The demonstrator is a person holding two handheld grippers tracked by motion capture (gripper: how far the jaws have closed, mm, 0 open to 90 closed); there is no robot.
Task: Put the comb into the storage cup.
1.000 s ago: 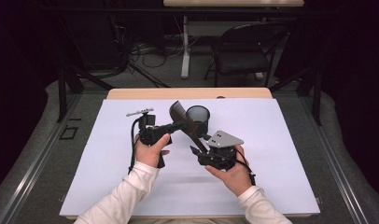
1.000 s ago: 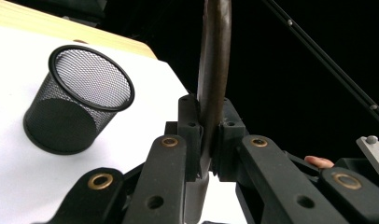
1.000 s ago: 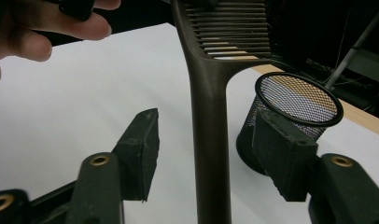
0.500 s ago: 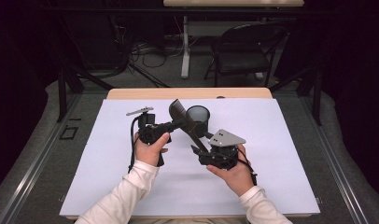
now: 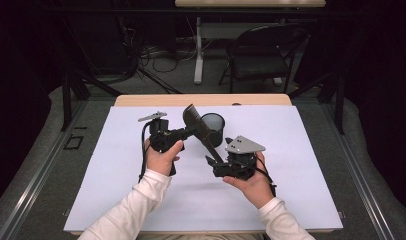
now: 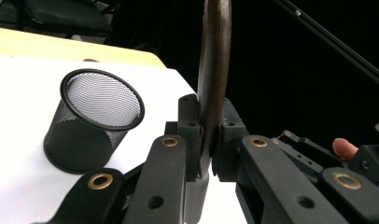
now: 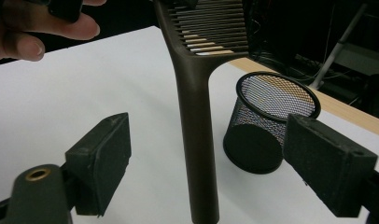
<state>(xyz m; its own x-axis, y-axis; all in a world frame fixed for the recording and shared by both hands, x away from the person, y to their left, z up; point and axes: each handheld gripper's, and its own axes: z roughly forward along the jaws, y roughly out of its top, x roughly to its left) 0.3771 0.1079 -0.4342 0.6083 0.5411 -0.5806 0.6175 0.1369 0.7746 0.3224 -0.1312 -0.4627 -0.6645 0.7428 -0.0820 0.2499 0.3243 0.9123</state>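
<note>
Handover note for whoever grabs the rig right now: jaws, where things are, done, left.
Left gripper: jaws shut on the slotted spatula, clamped near its head, handle slanting down toward the right gripper.
Right gripper: jaws have just been opening; the handle stands between the pads without touching either.
Mesh cup: upright on the white sheet, just behind the spatula, nothing in it.
Done: spatula passed from right grip to left.
Left, likely: back the right gripper away, then lower the spatula into the cup, handle down.
</note>
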